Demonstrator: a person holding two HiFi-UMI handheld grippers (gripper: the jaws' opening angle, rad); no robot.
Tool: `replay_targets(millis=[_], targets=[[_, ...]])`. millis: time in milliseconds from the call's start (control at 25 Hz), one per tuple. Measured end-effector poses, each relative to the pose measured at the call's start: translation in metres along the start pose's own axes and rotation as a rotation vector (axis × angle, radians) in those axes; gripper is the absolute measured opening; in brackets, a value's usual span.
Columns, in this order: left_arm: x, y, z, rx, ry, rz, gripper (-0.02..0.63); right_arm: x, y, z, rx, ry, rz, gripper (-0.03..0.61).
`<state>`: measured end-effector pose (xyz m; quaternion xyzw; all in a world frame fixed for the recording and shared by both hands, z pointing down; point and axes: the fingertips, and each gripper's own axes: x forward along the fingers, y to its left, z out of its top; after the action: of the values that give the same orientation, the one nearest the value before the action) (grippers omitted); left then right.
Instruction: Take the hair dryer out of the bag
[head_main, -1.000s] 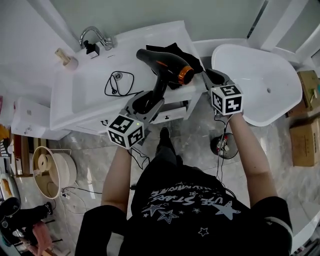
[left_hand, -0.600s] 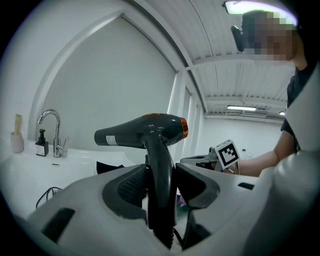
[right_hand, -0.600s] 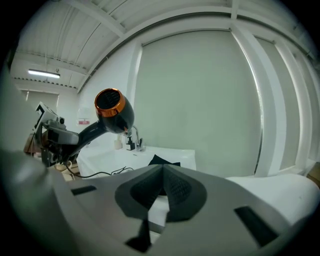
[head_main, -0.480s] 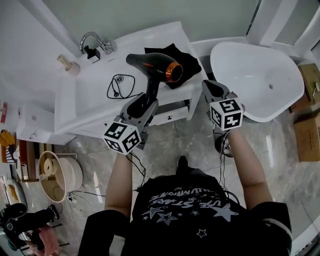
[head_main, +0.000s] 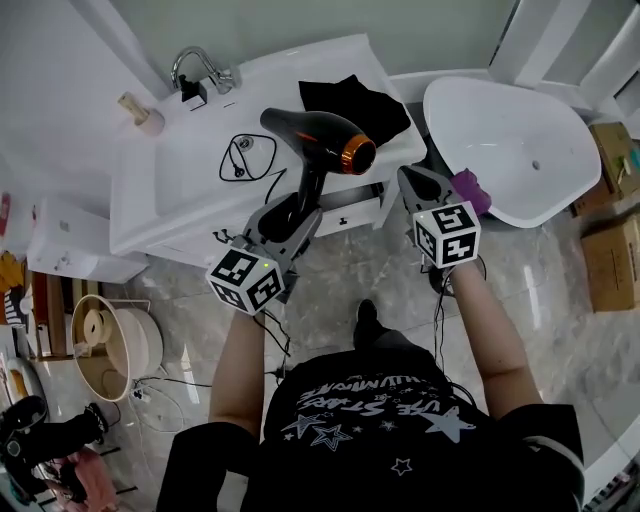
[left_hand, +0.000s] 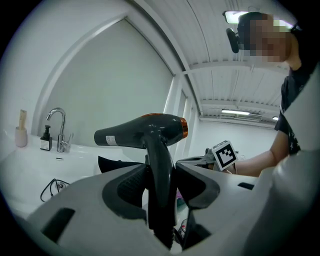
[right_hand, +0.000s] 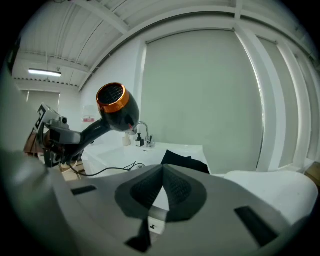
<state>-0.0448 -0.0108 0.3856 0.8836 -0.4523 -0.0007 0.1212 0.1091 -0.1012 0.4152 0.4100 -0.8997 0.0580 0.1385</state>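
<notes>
Upper centre, the hair dryer (head_main: 320, 140) is held clear of the black bag (head_main: 362, 103), its handle clamped between the left gripper (head_main: 297, 207) fingers. The right gripper (head_main: 410, 174) fingers are closed together, empty. The cord (head_main: 248, 160) should be kept untangled.

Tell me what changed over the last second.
The right tool drew back from the bag toward the person, and its jaws are now shut on nothing. The left tool carried the dryer slightly away from the bag. Unchanged: the left tool still grips the dryer's handle, the bag lies by the sink, and the cord is in it.
</notes>
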Motion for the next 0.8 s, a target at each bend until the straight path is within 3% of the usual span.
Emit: replay_targets(millis=[800], targets=[[-0.149, -0.036, -0.028, 0.013, -0.017, -0.041, 0.195, -0.085, 0.136, -0.029, 0.048, 0.013, -0.082, 0.006]])
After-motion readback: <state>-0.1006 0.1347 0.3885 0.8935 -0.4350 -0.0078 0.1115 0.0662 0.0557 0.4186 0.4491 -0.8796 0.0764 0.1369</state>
